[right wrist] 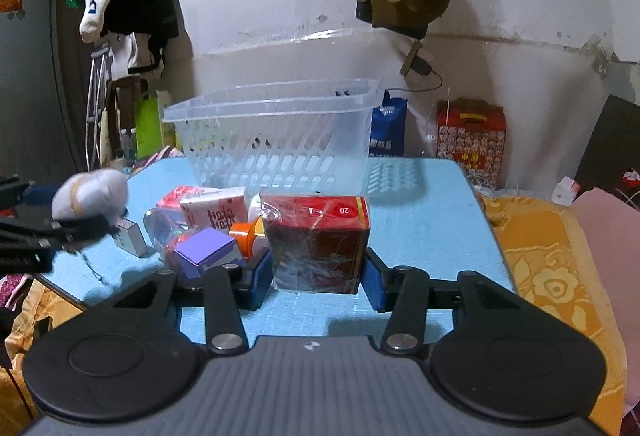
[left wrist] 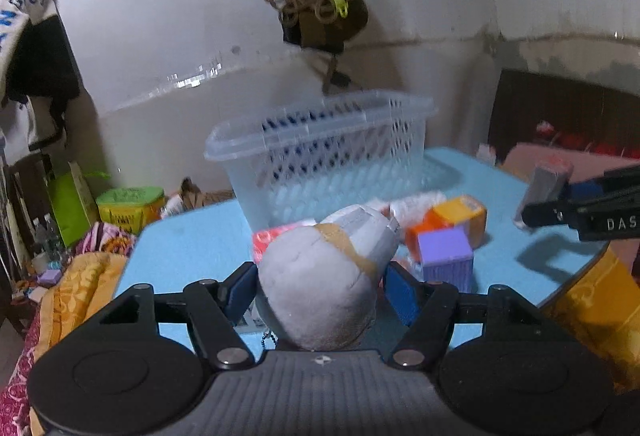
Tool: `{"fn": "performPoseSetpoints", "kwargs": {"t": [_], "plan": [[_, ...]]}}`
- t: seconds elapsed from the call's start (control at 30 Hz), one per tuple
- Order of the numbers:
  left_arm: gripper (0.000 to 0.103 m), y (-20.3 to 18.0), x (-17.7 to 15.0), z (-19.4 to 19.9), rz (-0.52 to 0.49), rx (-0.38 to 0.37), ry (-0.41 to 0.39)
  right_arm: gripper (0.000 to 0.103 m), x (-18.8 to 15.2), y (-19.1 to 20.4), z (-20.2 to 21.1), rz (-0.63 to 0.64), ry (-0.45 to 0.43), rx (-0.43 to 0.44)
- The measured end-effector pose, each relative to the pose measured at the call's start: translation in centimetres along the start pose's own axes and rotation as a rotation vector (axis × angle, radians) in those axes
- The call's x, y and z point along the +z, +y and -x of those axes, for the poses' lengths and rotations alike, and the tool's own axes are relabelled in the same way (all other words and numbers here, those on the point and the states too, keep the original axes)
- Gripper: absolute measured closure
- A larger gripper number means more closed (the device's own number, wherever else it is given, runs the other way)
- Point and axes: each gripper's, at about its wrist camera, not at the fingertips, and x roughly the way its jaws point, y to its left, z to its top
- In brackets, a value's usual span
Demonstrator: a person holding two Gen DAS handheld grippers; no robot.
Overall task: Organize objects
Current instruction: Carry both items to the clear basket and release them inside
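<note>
The left gripper [left wrist: 320,288] is closed on a grey plush toy [left wrist: 320,284]; its two blue pads press the soft body from both sides, and a tan band crosses the upper part of the toy. Just beyond these jaws, on the light blue table [left wrist: 192,248], lies a small heap of things: a pink packet [left wrist: 276,236], a purple cube [left wrist: 446,256] a little to the right of the jaws, and an orange box [left wrist: 460,215] behind the cube. Further ahead of the jaws stands a clear plastic basket [left wrist: 328,155] with a perforated wall, upright on the far part of the table. The right gripper [right wrist: 318,276] is clamped on a red box wrapped in clear film [right wrist: 316,244], which stands upright between its pads with the number 20 on its top face. To the left of these jaws is the same heap, with the purple cube nearest and a pink and white carton [right wrist: 216,213] behind it. The basket stands straight ahead of the right jaws, well apart from the red box.
</note>
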Motion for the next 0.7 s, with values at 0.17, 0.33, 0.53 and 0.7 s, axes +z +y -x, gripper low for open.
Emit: {"fn": "performPoseSetpoints", "kwargs": {"t": [0.17,0.33,0.53,0.7], "plan": [[0.031,1.0,0.5,0.7,0.027,0.028,-0.057,0.052,0.0,-1.3,1.1,-0.031,-0.039,0.019],[0.031,3.0,0.6,0.2,0.101,0.009,-0.053,0.052,0.1,-2.0,1.3,-0.049,-0.057,0.050],[0.031,5.3,0.7,1.9,0.192,0.013,-0.141,0.052,0.7,-2.8,1.6,-0.088,-0.096,0.085],[0.031,6.6,1.0,2.8,0.242,0.019,-0.206,0.052,1.8,-2.1,1.1,-0.063,-0.124,0.091]]}}
